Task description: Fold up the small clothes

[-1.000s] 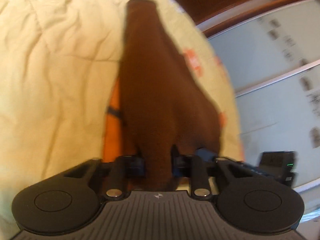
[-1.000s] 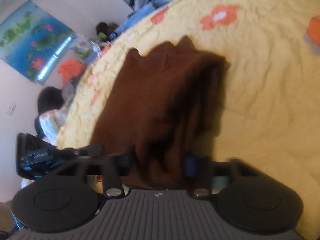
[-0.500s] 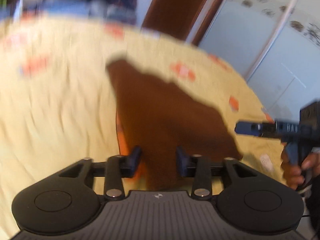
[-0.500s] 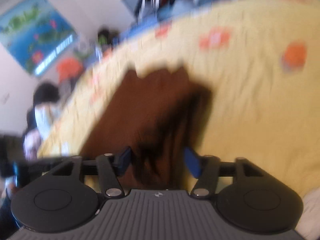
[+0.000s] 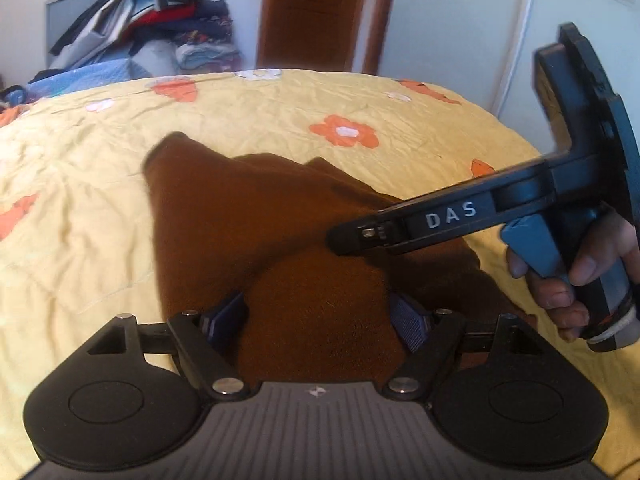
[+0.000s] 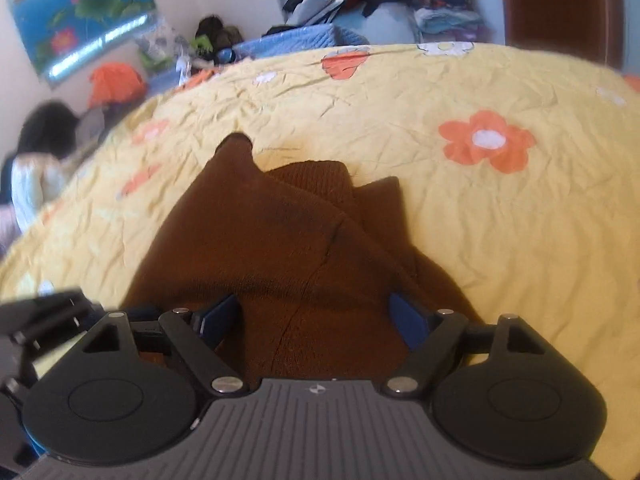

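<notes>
A brown knitted sweater (image 5: 256,220) lies folded lengthwise on the yellow flowered bedspread (image 5: 80,208). My left gripper (image 5: 316,316) hovers over its near end, jaws opening, with cloth lying loose between the blue pads (image 5: 224,320). In the right wrist view the same sweater (image 6: 280,232) runs away from my right gripper (image 6: 314,316), whose jaws are also opening around a bunched fold without pressing it. The right gripper (image 5: 352,236) shows side-on in the left wrist view, held by a hand (image 5: 560,280) above the sweater's right edge.
A heap of clothes (image 5: 152,16) is piled beyond the bed's far edge, beside a brown door (image 5: 316,12). A person (image 6: 36,176) sits at the far left of the right wrist view, under a wall poster (image 6: 80,8). Yellow bedspread spreads on all sides of the sweater.
Both grippers were shut on the brown sweater and have let it go, jaws spreading. Both rolled level and lifted back; the sweater settled flatter on the bed.
</notes>
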The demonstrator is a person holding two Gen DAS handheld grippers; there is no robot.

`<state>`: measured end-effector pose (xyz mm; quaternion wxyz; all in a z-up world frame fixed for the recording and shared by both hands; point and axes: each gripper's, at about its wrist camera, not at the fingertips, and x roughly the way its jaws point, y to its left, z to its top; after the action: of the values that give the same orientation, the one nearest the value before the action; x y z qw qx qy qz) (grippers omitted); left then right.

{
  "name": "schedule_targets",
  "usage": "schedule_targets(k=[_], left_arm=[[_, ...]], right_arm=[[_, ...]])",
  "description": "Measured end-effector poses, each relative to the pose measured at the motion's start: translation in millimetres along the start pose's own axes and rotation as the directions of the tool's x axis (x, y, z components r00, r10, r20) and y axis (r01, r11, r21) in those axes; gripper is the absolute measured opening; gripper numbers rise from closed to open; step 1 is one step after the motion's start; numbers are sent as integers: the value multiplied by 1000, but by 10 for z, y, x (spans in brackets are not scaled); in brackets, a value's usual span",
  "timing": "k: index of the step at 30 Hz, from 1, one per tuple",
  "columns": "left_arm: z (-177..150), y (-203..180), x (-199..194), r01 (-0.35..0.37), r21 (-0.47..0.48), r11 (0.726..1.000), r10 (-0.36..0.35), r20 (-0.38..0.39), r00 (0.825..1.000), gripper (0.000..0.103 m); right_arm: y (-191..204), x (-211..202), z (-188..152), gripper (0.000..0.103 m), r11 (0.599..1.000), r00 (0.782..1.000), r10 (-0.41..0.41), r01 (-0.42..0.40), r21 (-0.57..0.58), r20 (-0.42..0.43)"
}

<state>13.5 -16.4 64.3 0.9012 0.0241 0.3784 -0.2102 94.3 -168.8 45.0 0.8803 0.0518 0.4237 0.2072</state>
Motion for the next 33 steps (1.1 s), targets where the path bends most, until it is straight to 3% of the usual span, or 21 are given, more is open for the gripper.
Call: schedule_targets(k=[2,4,6,7,9,12,15,16,18,23,24,28,33], left_arm=[[-56,13,-191,16,-16,1000,-15,30,999,79],[-130,33,-217,33,-23,999,-33,22,999,79],[-226,-2,-110,-11,33,999,11,4,1000,79],[-269,-73,-88,-52,86,995,50,22,999,79],[-266,-206,-123,-93,144,985,90,29,995,79],[-314,-159,-464,-50,81,995,42,102,994,80],[-526,-59,-707,-148,-16,989,149,167,975,86],[-593,-34,-725,-178,-45,983,183,158,970,86],[-723,8,-686,-198,-92,976,206,95,974,86],[-868,-74,-549,-228,-87,970,227,-24,974,86],[-872,-103,-515,-239,-72,968,236,-45,971,86],[-923,-197,-499,-268,-9,963,267,-61,962,86],[-913,-164,-463,-271,-53,961,267,-79,961,89]], right_arm=[[70,-146,-41,79,999,999,-46,46,8,17],[136,-336,-65,81,1000,997,-21,20,23,69],[131,-352,-131,88,999,997,33,-36,41,71],[110,-221,-169,90,998,999,31,-32,48,24],[174,-119,-311,92,996,998,-7,13,-84,66],[220,-297,-252,90,999,998,-36,37,-21,43],[259,-749,-439,95,999,990,-47,45,20,135],[270,-890,-555,101,998,985,-55,51,30,165],[294,-1048,-839,103,996,981,-81,75,37,175],[350,-953,-1404,103,978,980,-198,195,70,35],[399,-984,-1467,103,973,972,-226,223,53,65],[492,-1000,-1461,103,963,966,-258,256,82,18],[491,-921,-1371,103,952,961,-276,271,145,22]])
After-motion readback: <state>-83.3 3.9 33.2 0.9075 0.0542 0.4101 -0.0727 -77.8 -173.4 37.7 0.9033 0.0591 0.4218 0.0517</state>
